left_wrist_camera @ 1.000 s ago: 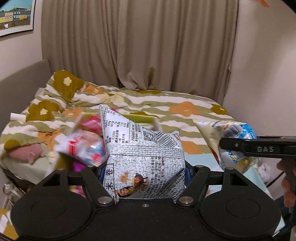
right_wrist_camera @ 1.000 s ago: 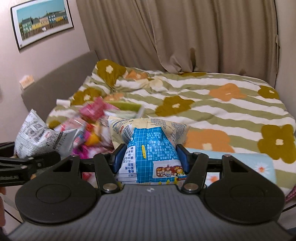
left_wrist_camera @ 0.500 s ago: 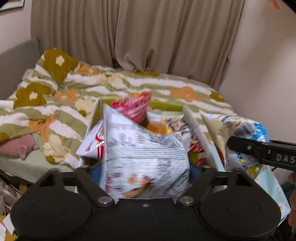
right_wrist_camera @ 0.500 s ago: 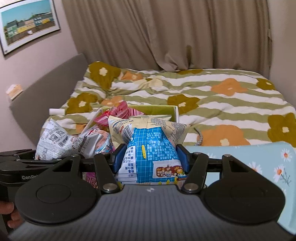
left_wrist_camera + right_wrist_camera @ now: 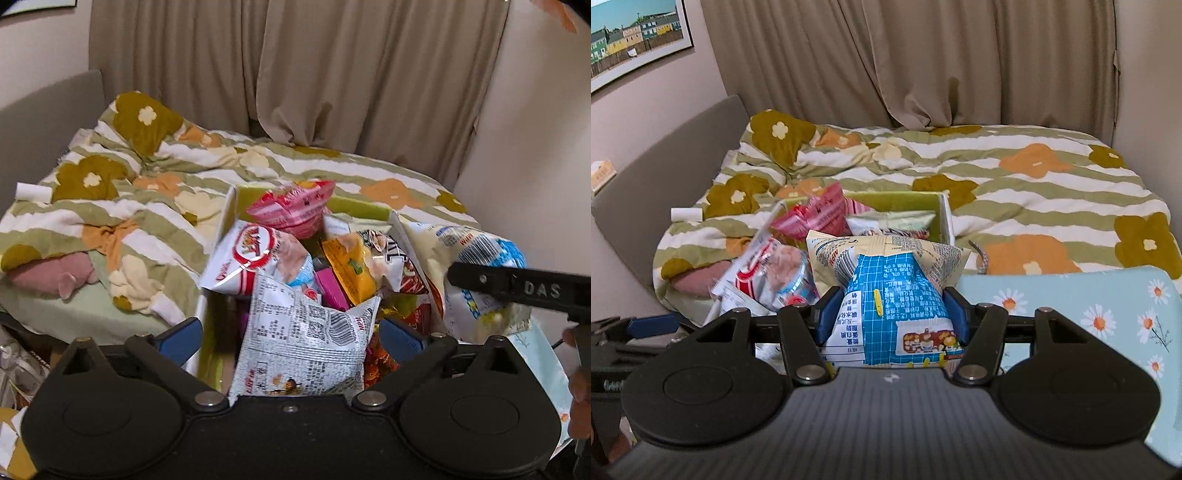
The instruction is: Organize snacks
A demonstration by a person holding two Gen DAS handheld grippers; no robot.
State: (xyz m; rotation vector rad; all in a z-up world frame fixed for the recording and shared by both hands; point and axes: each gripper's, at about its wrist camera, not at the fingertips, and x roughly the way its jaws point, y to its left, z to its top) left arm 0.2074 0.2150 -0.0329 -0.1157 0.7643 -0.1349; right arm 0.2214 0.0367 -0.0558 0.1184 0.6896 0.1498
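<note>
A green-lined white box (image 5: 369, 208) on the bed holds several snack bags; it also shows in the right wrist view (image 5: 945, 214). My left gripper (image 5: 291, 336) is open over the box's near end, its blue pads apart. A silver-white printed snack bag (image 5: 303, 343) lies loose between them, resting on the other snacks. My right gripper (image 5: 892, 314) is shut on a blue-and-cream snack bag (image 5: 890, 295), held just right of the box; the bag also shows in the left wrist view (image 5: 476, 266).
A red-and-white bag (image 5: 255, 254), a pink bag (image 5: 295, 206) and a yellow bag (image 5: 351, 266) fill the box. A floral striped duvet (image 5: 1034, 192) covers the bed. A blue daisy-print surface (image 5: 1108, 306) lies at the right. Curtains (image 5: 332, 74) hang behind.
My left gripper moved over the box and opened, letting go of the silver-white bag, which now lies in the box. My right gripper moved closer to the box, still holding its bag.
</note>
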